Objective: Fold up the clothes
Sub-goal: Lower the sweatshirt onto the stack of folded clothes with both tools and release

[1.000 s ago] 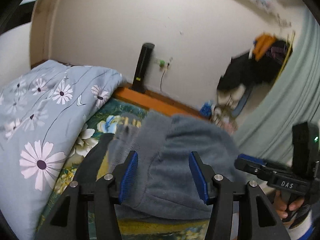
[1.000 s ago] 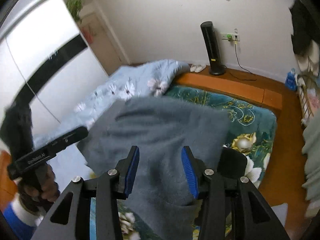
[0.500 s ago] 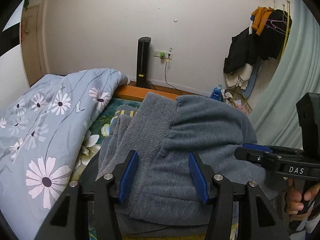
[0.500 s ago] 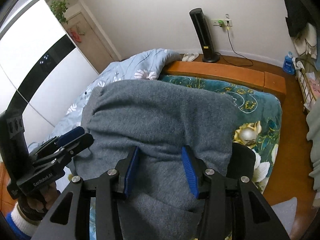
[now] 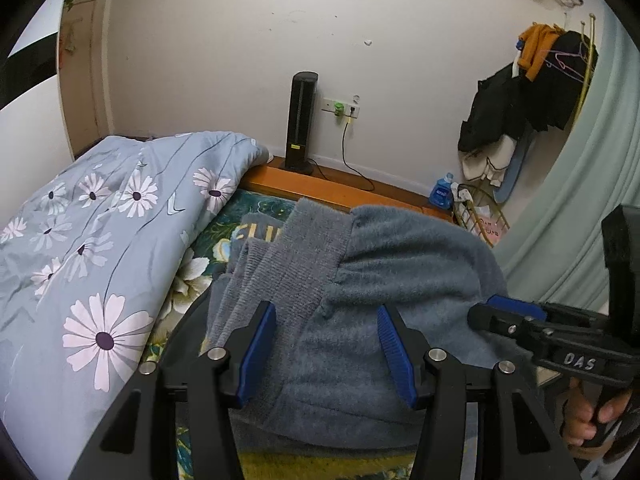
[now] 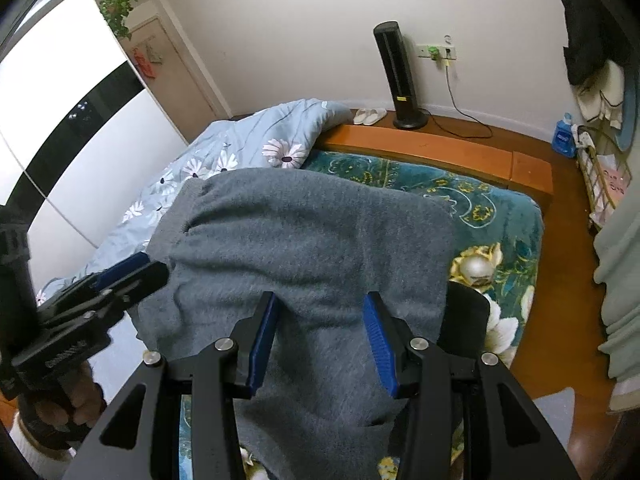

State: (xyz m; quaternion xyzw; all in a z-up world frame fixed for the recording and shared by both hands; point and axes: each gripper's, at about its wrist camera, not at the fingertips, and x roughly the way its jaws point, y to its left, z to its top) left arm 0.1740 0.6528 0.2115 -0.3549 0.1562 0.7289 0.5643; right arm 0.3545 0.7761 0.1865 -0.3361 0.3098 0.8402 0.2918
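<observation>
A grey knitted sweater [image 5: 400, 280] lies bunched in a fold on the green flowered bedspread [image 6: 492, 208], its ribbed hem [image 5: 312, 256] turned up at the left. My left gripper [image 5: 326, 344] stands open just over the sweater's near-left part, blue pads wide apart. My right gripper [image 6: 320, 340] is open over the near-right part, cloth showing between its fingers. Each gripper shows in the other's view: the right gripper [image 5: 508, 312] at the sweater's right edge, the left gripper [image 6: 132, 272] at its left edge. A black cloth [image 6: 464, 316] peeks out beneath the sweater.
A blue daisy-print quilt [image 5: 92, 248] is heaped on the bed's left. Beyond the wooden bed frame [image 6: 440, 148] stand a black tower fan [image 5: 300, 124] and a blue bottle [image 5: 442, 190]. Clothes hang on a rack [image 5: 528, 92] at right, beside a green curtain [image 5: 580, 208].
Both wrist views have swung and steadied; the sweater, blurred and raised a second ago, now rests lower and flatter on the bed. Both grippers stayed open.
</observation>
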